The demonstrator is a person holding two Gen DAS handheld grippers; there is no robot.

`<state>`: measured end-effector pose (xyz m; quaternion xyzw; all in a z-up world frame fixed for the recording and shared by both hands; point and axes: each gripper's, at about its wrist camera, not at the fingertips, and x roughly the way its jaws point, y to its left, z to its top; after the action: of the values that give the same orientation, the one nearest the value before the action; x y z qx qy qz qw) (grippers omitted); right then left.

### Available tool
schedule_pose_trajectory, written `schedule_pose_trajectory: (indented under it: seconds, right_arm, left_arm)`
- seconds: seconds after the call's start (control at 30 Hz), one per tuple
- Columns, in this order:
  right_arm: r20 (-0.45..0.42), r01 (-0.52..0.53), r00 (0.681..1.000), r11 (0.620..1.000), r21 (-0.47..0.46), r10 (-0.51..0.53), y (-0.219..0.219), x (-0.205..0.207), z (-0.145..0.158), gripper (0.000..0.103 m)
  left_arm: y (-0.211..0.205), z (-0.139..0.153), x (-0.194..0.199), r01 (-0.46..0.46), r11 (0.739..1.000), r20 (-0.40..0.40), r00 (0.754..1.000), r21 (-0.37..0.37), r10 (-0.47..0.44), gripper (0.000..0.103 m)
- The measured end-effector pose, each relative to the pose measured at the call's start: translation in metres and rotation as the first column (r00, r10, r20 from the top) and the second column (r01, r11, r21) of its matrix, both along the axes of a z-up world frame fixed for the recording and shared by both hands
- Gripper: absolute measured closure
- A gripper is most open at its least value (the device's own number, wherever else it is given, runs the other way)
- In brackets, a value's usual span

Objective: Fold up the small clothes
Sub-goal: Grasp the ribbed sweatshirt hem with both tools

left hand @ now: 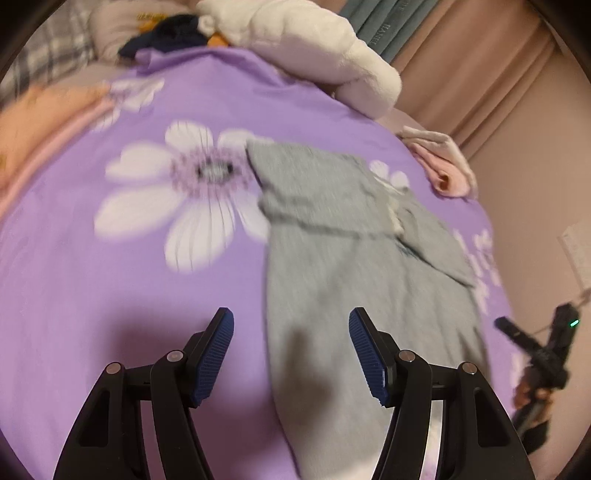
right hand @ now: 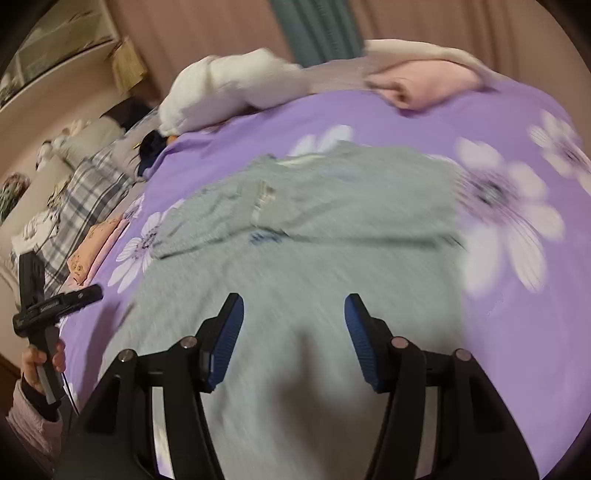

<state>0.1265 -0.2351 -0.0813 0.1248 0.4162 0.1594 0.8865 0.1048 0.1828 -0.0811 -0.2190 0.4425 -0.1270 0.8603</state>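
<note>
A grey garment (left hand: 332, 258) lies partly folded on the purple flowered bedspread (left hand: 110, 295), with an upper layer turned over its far end. My left gripper (left hand: 291, 321) hangs open above its near left edge, nothing between the blue pads (left hand: 218, 354). In the right wrist view the same grey garment (right hand: 314, 240) spreads wide under my right gripper (right hand: 293, 310), which is open and apart from the cloth. The other gripper (right hand: 55, 306) shows at the left of that view, held by a hand (right hand: 40, 362). Both views are motion-blurred.
A white plush toy (left hand: 314, 48) lies at the far side of the bed. Folded pink clothes (left hand: 443, 166) sit at the right edge, and an orange-pink stack (left hand: 44, 122) at the left. A plaid pillow (right hand: 85, 195) and curtains (right hand: 221, 29) lie beyond.
</note>
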Motion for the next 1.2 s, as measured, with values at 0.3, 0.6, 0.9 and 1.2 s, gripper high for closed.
schedule_pose_trajectory:
  seconds: [0.3,0.6,0.9,1.2]
  right_arm:
    - [-0.085,0.194,0.979,0.976,0.1,-0.186,-0.083,-0.073,-0.03,0.039]
    - [-0.165,0.175,0.976,0.96,0.217,-0.14,-0.086,-0.091,-0.061,0.039]
    - [-0.154,0.123,0.985,0.95,0.286,-0.082,-0.065,-0.09,-0.066,0.036]
    - [-0.165,0.11,0.984,0.949,0.296,-0.063,-0.059,-0.066,-0.069,0.036]
  left_arm:
    - [-0.025,-0.028,-0.031,-0.006,0.988,-0.082,0.997,-0.152,-0.006,0.04]
    - [-0.022,-0.041,-0.051,-0.015,0.977,-0.1,0.995,-0.211,-0.007,0.04]
    - [-0.025,-0.045,-0.058,0.006,0.962,-0.081,0.996,-0.273,-0.03,0.039]
    - [-0.035,-0.046,-0.034,0.01,0.949,-0.086,0.996,-0.316,-0.039,0.039]
